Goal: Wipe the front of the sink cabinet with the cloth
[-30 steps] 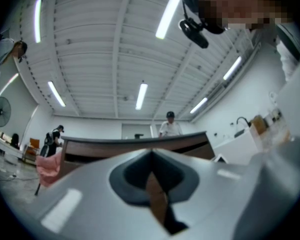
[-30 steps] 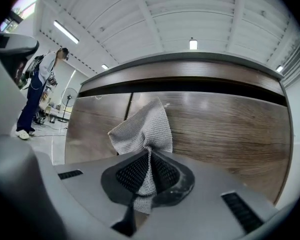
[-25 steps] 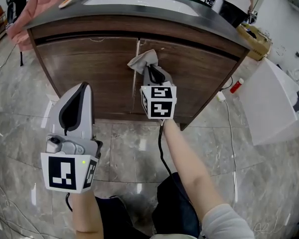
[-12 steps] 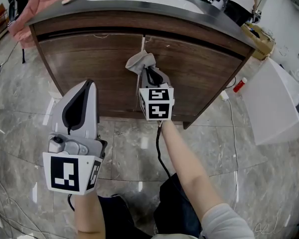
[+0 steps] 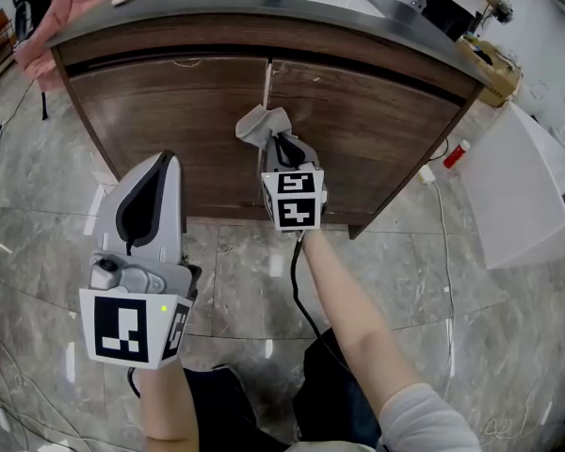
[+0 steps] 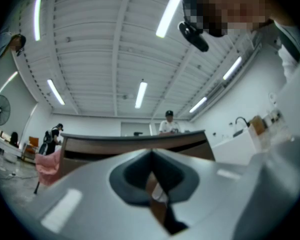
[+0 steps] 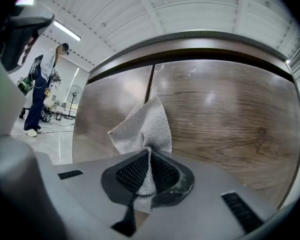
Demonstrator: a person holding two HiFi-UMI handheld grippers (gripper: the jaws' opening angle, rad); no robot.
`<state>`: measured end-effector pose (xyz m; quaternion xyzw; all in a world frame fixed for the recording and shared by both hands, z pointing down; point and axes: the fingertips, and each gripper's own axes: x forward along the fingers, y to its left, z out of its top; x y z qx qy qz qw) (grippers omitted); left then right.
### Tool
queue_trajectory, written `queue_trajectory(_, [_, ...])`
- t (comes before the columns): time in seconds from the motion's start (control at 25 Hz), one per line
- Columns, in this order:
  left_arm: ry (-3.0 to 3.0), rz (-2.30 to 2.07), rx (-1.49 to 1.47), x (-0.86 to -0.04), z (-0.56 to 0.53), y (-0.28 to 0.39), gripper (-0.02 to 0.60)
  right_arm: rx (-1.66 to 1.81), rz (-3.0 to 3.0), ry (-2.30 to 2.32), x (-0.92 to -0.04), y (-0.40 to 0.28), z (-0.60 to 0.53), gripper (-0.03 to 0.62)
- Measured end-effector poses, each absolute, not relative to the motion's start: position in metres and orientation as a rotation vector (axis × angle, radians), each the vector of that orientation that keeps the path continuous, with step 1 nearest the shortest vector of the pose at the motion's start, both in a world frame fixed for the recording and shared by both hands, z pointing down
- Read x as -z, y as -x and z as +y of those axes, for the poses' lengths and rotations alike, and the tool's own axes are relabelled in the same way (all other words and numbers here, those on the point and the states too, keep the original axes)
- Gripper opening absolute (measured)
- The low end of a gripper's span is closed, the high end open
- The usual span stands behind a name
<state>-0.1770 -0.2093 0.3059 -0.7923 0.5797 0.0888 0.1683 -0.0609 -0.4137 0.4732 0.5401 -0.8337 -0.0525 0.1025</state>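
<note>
right arm (image 5: 353, 299) reaches out ahead, forearm bare – right claw (image 5: 282, 144) far forward, jaws pinched tight on the cloth (image 5: 264, 121). left claw (image 5: 158, 168) hangs back, low and near the body, nose tilted upward, jaws pressed together.

cloth (image 7: 142, 126) grey, knit weave | sink cabinet (image 5: 169, 130) dark brown woodgrain | floor (image 5: 490, 328) grey marble

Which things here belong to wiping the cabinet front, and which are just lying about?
Job: cloth, pinched in the right gripper; sink cabinet front.
Lying about: pink towel draped over the countertop; small red item; white box; left gripper, shut and empty.
</note>
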Motion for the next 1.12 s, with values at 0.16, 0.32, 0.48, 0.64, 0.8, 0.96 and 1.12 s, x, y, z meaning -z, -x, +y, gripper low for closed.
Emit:
queue_trajectory(0.16, [2.254,1.641,-0.254,-0.306,-0.21,0.172,0.003,0.178,-2.452,-1.585,-0.471,0.053,-0.413,0.014])
queue_trajectory(0.32, [2.263,1.628,-0.247,-0.307,-0.212,0.166,0.005,0.192,-2.437,-1.625,-0.47,0.034,-0.413,0.014])
queue_trajectory(0.48, [2.267,1.62,-0.233,-0.308,-0.214,0.159,0.003,0.203,-2.417,-1.658,-0.469,0.013,-0.414,0.015])
queue_trajectory(0.64, [2.276,1.606,-0.219,-0.31,-0.216,0.15,0.003,0.203,-2.394,-1.705,-0.468,-0.013,-0.414,0.014])
queue_trajectory(0.8, [2.285,1.595,-0.203,-0.312,-0.217,0.142,0.003,0.185,-2.361,-1.75,-0.469,-0.04,-0.414,0.015])
queue_trajectory(0.96, [2.295,1.586,-0.211,-0.313,-0.217,0.135,0.003,0.174,-2.323,-1.804,-0.469,-0.069,-0.414,0.015])
queue_trajectory(1.12, [2.307,1.577,-0.203,-0.317,-0.218,0.129,0.003,0.167,-2.289,-1.842,-0.47,-0.096,-0.414,0.015])
